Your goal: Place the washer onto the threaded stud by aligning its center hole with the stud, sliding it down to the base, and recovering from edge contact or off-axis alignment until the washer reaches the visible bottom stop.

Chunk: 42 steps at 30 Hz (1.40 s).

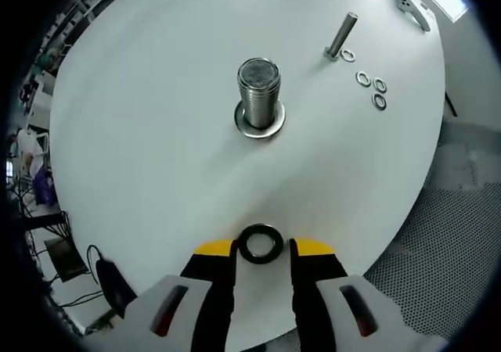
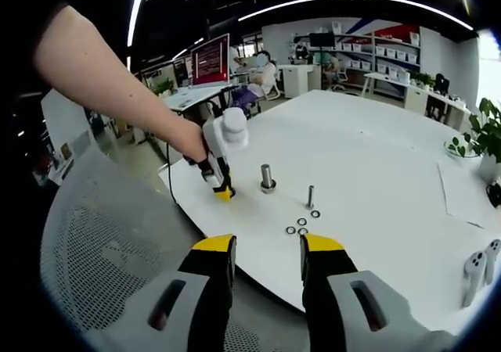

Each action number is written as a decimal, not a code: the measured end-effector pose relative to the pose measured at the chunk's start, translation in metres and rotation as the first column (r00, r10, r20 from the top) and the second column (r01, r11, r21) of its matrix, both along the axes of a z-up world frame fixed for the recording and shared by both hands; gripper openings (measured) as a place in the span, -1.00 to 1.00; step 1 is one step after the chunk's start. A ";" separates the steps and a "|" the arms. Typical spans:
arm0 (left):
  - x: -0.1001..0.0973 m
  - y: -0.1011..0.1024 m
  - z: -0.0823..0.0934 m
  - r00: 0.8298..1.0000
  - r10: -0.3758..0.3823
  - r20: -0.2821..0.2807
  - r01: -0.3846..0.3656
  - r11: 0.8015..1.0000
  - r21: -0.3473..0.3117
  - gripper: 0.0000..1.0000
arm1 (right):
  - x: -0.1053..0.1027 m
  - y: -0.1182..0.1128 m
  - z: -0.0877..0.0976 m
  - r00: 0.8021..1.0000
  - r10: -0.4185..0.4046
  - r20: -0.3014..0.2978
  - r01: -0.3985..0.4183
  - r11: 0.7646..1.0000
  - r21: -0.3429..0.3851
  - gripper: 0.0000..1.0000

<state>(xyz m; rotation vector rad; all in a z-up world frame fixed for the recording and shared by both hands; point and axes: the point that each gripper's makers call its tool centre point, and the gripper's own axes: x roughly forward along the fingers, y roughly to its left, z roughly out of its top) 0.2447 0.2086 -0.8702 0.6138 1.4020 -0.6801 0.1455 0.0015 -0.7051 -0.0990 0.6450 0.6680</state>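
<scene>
A wide threaded stud stands upright on the round white table, with a steel washer lying around its base. Nearer me, a dark washer lies flat on the table between the yellow-tipped jaws of my left gripper. The jaws bracket it, with a thin gap on its right side. In the right gripper view the left gripper points down at the table, left of the stud. My right gripper hangs open and empty off the table's near edge.
A thin bolt stands to the stud's right with several small washers beside it. A mesh chair sits under the right gripper. Paper, a plant and white handsets lie at the far right.
</scene>
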 end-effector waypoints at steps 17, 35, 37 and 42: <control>0.001 0.002 0.000 1.000 0.004 -0.001 -0.004 1.000 -0.002 -0.60 | 0.001 -0.002 0.000 1.000 -0.012 -0.003 0.012 1.000 0.000 -0.29; -0.002 0.003 0.002 0.999 -0.032 0.003 0.032 0.999 -0.023 -0.63 | 0.002 -0.004 -0.001 1.000 -0.023 -0.007 0.023 1.000 -0.004 -0.29; -0.001 0.002 0.003 0.999 -0.037 0.009 0.037 0.999 -0.021 -0.63 | 0.002 -0.004 -0.001 1.000 -0.025 -0.007 0.025 1.000 -0.002 -0.29; 0.006 -0.005 0.011 0.999 -0.027 0.029 0.028 0.998 -0.054 -0.63 | 0.002 -0.004 -0.002 1.000 -0.023 -0.010 0.023 1.000 -0.005 -0.29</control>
